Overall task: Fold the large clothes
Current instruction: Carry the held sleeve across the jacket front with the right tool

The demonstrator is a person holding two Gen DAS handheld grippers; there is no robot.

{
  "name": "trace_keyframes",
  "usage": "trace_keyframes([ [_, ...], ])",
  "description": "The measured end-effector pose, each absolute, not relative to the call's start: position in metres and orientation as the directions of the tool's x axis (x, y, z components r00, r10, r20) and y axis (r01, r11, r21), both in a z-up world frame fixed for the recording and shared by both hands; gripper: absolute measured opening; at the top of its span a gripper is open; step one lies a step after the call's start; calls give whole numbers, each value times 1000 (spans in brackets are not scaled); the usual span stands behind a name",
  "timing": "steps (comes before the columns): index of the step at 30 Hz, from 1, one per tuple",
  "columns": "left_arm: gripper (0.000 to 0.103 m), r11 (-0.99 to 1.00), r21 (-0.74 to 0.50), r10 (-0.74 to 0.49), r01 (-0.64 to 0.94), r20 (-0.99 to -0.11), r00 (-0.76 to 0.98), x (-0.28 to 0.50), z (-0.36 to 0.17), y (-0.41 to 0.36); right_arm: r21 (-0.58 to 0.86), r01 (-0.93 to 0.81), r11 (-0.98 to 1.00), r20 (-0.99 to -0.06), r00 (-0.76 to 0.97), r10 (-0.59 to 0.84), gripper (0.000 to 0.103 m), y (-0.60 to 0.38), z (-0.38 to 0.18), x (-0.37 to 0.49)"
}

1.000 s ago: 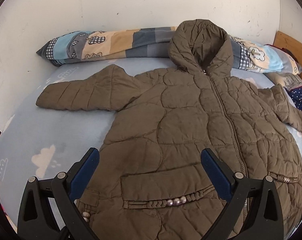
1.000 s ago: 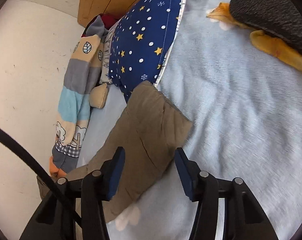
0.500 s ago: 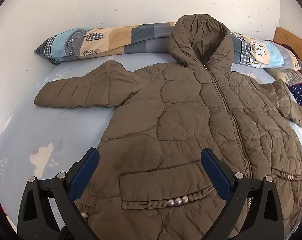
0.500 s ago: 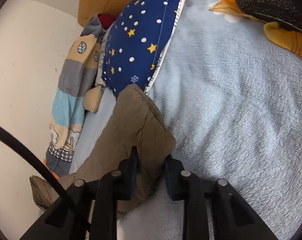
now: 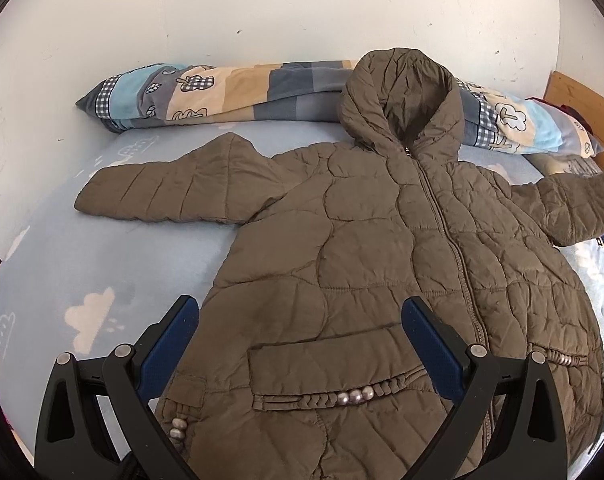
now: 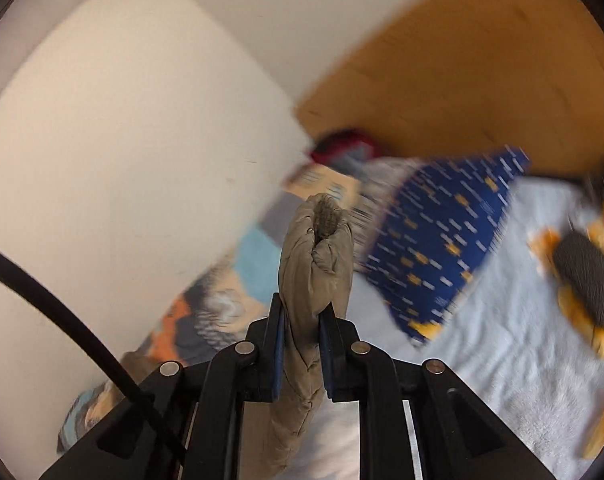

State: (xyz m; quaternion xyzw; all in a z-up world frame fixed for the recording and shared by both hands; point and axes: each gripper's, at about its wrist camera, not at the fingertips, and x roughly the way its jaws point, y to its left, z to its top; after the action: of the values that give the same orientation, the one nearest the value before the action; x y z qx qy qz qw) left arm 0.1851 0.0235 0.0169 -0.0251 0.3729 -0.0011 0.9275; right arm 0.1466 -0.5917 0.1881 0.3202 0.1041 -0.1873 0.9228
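Observation:
An olive-brown quilted hooded jacket (image 5: 382,248) lies face up on the light blue bed sheet (image 5: 69,272), its hood against the rolled quilt. Its left sleeve (image 5: 161,192) lies flat to the left. Its right sleeve (image 5: 574,208) is raised off the bed at the right edge. My left gripper (image 5: 299,316) is open and empty above the jacket's lower front by the pocket. My right gripper (image 6: 304,320) is shut on the right sleeve's cuff (image 6: 316,248), which sticks up between the pads, lifted off the bed.
A rolled patchwork quilt (image 5: 229,92) lies along the white wall. A blue star-print pillow (image 6: 442,240) and a wooden headboard (image 6: 462,80) are at the bed's head. A dark item on orange cloth (image 6: 586,280) lies at the far right. The right wrist view is motion-blurred.
My right gripper closed on the right sleeve's cuff and lifted it off the bed, swinging upward. The left gripper stayed open and drifted slightly over the jacket.

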Motion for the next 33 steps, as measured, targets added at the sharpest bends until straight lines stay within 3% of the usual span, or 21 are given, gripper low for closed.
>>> trace_keyframes([
  [7,102,997,-74,-27,-32,-686,727,185,24,37,483,203,852,-225,969,-104,16,-477,263,174],
  [14,102,993,-103,-30,-55,-683,730,182,28,56,421,34,906,-230,971,70,16,-365,283,213],
  [24,102,983,-156,-37,-101,-697,716,184,30,81,395,-116,911,-324,910,257,15,-252,240,286],
  [33,102,978,-159,-18,-133,-705,709,183,29,94,301,-204,932,-515,787,339,15,-148,146,355],
])
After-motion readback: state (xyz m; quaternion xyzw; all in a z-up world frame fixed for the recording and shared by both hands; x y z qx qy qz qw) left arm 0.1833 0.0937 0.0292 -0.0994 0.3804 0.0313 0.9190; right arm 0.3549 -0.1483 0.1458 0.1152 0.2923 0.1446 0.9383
